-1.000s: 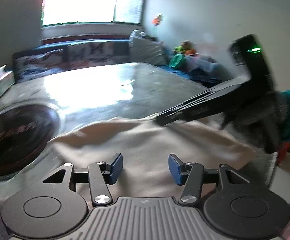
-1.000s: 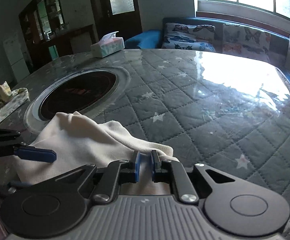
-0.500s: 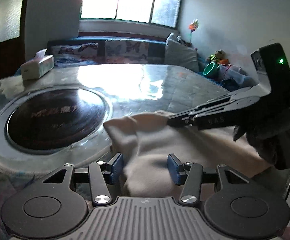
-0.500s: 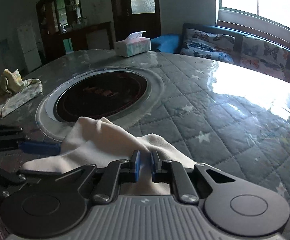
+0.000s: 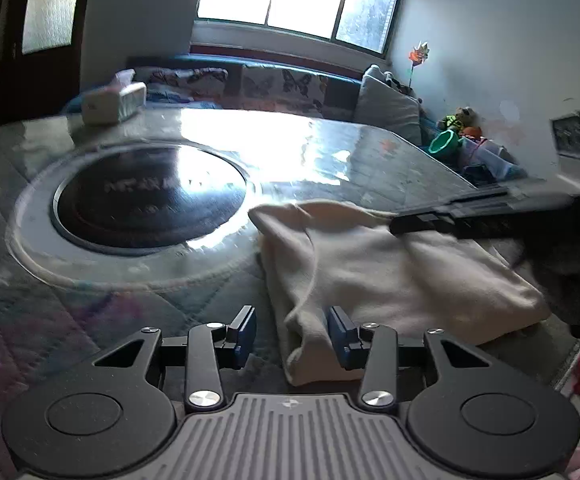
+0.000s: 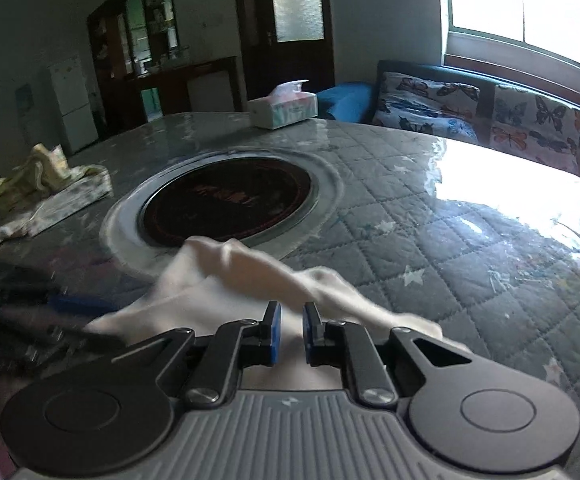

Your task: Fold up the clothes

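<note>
A cream garment [image 5: 389,272] lies folded on the quilted table [image 5: 90,312], just right of the round cooktop. My left gripper [image 5: 291,334] is open at the garment's near left corner, and that corner sits between its fingers, close to the right pad [image 5: 337,332]. My right gripper [image 6: 291,330] is shut on the garment's [image 6: 250,272] far edge, with cloth pinched between its blue pads. In the left wrist view the right gripper [image 5: 399,224] reaches in from the right and holds that edge slightly lifted. The left gripper [image 6: 76,304] shows blurred at the left of the right wrist view.
A black round cooktop [image 6: 226,204] is set into the table centre. A tissue box [image 6: 284,110] stands at the far side, and a pile of pale yellow clothes [image 6: 46,184] lies far left. A sofa with butterfly cushions [image 6: 489,116] runs behind the table.
Both views have swung left, bringing the cooktop into fuller sight. The left gripper has shifted to the garment's left corner. The right gripper keeps its hold on the cloth edge.
</note>
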`<state>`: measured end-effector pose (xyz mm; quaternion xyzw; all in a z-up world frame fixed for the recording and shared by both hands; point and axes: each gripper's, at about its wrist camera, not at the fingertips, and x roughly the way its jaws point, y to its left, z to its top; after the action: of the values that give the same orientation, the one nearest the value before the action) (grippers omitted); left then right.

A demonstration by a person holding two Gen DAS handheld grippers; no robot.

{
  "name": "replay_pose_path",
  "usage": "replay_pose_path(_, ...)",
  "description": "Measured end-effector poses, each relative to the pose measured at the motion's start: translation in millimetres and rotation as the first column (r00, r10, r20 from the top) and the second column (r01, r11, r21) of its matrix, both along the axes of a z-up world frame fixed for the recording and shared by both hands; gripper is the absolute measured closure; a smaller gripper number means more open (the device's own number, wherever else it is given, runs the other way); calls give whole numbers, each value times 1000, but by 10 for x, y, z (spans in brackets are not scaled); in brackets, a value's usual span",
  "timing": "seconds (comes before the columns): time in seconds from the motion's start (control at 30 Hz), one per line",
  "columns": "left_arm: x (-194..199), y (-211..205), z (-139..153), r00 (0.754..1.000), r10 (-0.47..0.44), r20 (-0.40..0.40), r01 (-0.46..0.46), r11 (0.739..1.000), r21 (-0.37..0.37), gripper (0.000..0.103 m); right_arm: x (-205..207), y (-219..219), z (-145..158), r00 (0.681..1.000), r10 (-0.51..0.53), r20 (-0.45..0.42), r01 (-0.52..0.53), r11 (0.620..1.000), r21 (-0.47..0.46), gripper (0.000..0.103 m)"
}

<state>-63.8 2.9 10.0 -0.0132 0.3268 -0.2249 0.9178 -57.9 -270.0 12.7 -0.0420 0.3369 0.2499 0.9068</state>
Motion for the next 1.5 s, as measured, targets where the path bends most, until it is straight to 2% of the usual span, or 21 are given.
replay_pose_path(0.13,-81,-59,179,997,-1,80,1,1000,9,61,-282,-9,41,1000,30,8,-30,999,-11,86)
replay_pose_path(0.17,-85,-84,212,996,-16,87,17,1000,-9,61,-325,-1,41,999,35,11,-35,999,-12,86)
replay_pose_path(0.3,-32,-290,176,993,-80,87,83,996,-23,63,-515,119,-20,997,77,12,-76,997,-33,86)
replay_pose_path(0.37,27,-362,87,994,-87,66,88,996,-15,65,-633,190,-81,995,92,24,-90,994,-67,86)
replay_pose_path(0.47,59,-367,0,995,-82,53,82,997,0,67,-809,170,-118,995,94,35,-92,993,-71,86)
replay_pose_path(0.6,69,-335,-40,996,-81,46,81,997,-1,67,-991,-41,-75,998,25,51,-23,999,-38,85)
replay_pose_path(0.7,68,-344,-41,995,-83,52,83,997,8,67,-1078,-226,-139,999,-40,13,40,999,-37,85)
replay_pose_path(0.77,62,-350,-41,995,-86,54,85,996,12,67,-1161,-338,-171,998,-56,-9,55,998,-26,85)
replay_pose_path(0.87,62,-354,-36,995,-90,52,89,996,16,67,-1223,-423,-67,998,-60,4,60,998,-16,84)
replay_pose_path(1.03,75,-361,-27,995,-91,48,90,996,18,67,-1106,-554,0,993,-112,36,111,994,20,80)
replay_pose_path(1.13,78,-355,-23,995,-92,45,91,996,19,67,-1049,-579,-134,992,-125,5,125,992,-12,80)
replay_pose_path(1.27,83,-365,10,994,-104,46,102,994,28,67,-1034,-670,-28,992,-125,-5,125,992,11,80)
replay_pose_path(1.5,151,-476,169,989,-128,67,127,992,20,67,-681,-794,89,988,-154,31,153,988,18,79)
